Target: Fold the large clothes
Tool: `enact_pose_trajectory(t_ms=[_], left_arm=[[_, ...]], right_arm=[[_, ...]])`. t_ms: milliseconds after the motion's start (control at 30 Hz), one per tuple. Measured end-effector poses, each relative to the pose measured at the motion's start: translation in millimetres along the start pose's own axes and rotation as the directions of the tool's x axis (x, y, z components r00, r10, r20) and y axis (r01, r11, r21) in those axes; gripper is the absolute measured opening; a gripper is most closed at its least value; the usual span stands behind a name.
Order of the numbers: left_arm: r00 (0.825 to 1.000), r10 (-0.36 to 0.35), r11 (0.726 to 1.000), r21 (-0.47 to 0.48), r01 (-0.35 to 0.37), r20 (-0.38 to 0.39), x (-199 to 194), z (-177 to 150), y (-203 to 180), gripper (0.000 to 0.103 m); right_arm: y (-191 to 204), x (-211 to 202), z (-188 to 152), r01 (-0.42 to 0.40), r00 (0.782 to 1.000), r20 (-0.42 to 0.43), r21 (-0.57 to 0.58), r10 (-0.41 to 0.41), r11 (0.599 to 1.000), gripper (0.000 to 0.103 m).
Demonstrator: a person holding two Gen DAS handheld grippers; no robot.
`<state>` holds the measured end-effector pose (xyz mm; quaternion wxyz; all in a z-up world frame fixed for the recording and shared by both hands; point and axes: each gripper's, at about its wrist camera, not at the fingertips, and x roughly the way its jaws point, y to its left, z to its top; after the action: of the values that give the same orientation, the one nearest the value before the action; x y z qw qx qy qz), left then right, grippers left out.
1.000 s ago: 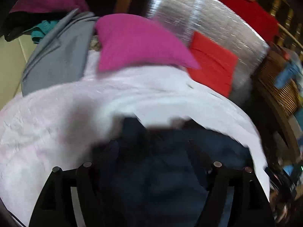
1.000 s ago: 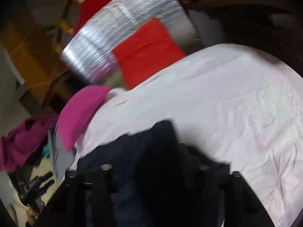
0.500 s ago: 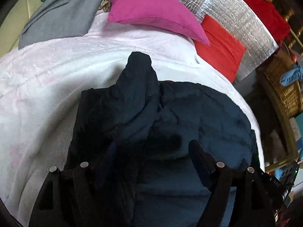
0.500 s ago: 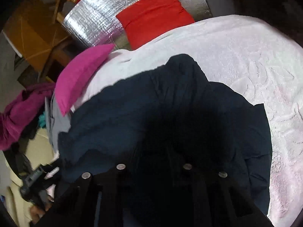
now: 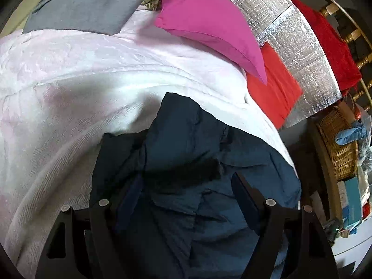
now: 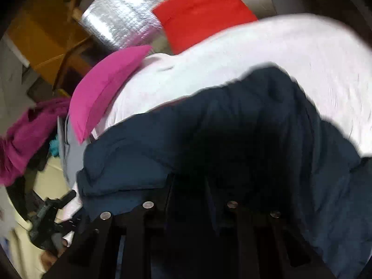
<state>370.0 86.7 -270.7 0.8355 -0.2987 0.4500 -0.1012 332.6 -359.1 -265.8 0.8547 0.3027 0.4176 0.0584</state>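
Covering the bed, a pale pink blanket (image 5: 69,74) bears a navy garment (image 5: 197,158).

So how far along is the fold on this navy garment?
Done: the navy garment lies on the pale blanket, bunched, no clean fold visible. In hand: right tongs have just been closing, cloth between them; left tongs straddle it, spread wide. Left: flattening and every fold.

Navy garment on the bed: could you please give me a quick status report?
Left gripper open over the navy garment. Right gripper jaws just closing, fabric between them. Garment bunched on the white blanket. Nothing in the way.
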Motion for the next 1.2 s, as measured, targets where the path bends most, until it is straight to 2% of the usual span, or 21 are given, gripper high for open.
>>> enact_pose_trajectory(t_ms=[133,300,433,567,633,700,800,833,867,933,1000,1067,1133,1200], left_arm=[[0.999,0.036,0.999,0.034,-0.036,0.009,-13.4,-2.9,-14.0,0.079],[1.000,0.002,0.997,0.078,-0.003,0.008,-51.7,-14.5,-16.9,0.079],[0.999,0.036,0.995,0.088,-0.039,0.029,-87.5,-29.2,1.2,0.079],[0.999,0.015,0.999,0.046,-0.017,0.030,-115.6,-62.0,22.7,0.079],[1.000,0.025,0.998,0.064,-0.026,0.006,-116.8,-79.9,25.9,0.079],[0.998,0.064,0.994,0.094,-0.063,-0.007,-113.1,-92.9,25.7,0.079],[0.985,0.172,0.977,0.136,-0.166,-0.028,-96.2,-95.4,28.0,0.080],[0.980,0.185,0.978,0.107,-0.177,-0.070,-85.2,-95.0,37.4,0.085],[0.982,0.163,0.986,0.058,-0.158,-0.094,-81.4,-94.6,45.3,0.086],[0.988,0.126,0.992,-0.004,-0.127,-0.091,-86.3,-93.6,52.3,0.086],[0.988,0.144,0.989,0.031,-0.143,-0.058,-94.4,-93.8,46.3,0.084],[0.993,0.116,0.991,0.063,-0.114,-0.018,-107.9,-99.4,38.4,0.084],[0.998,0.057,0.995,0.084,-0.059,0.019,-124.2,-110.2,31.4,0.084],[0.997,0.060,0.992,0.107,-0.066,0.056,-137.5,-122.4,26.5,0.086]], right_arm=[[-0.7,-33.0,-9.6,-0.008,0.999,0.033,-0.022,0.009,1.000,0.029],[-14.0,-78.3,-30.3,-0.019,0.998,0.058,-0.010,0.019,1.000,0.031],[-23.5,-108.4,-58.8,-0.049,0.997,0.067,-0.003,0.049,0.999,0.031],[-27.3,-126.4,-86.5,-0.060,0.997,0.047,-0.024,0.061,0.998,0.031],[-30.2,-128.8,-94.8,-0.069,0.997,0.041,-0.024,0.070,0.997,0.031],[-33.1,-125.9,-101.2,-0.058,0.998,0.030,-0.026,0.058,0.998,0.031],[-39.3,-112.8,-103.7,-0.047,0.999,0.004,-0.031,0.048,0.998,0.032],[-40.2,-111.3,-103.3,-0.053,0.999,0.001,-0.029,0.053,0.998,0.032],[-40.5,-112.1,-103.0,-0.061,0.998,0.003,-0.030,0.061,0.998,0.032],[-41.8,-116.3,-103.0,-0.089,0.996,0.001,-0.031,0.089,0.996,0.033],[-45.2,-123.8,-105.8,-0.155,0.988,-0.001,-0.016,0.155,0.988,0.044],[-46.9,-132.5,-112.4,-0.219,0.976,0.002,-0.005,0.219,0.976,0.068],[-48.7,-139.9,-124.4,-0.294,0.956,-0.015,0.009,0.294,0.956,0.071],[-51.5,-140.7,-136.7,-0.346,0.936,-0.045,0.049,0.348,0.937,0.071]])
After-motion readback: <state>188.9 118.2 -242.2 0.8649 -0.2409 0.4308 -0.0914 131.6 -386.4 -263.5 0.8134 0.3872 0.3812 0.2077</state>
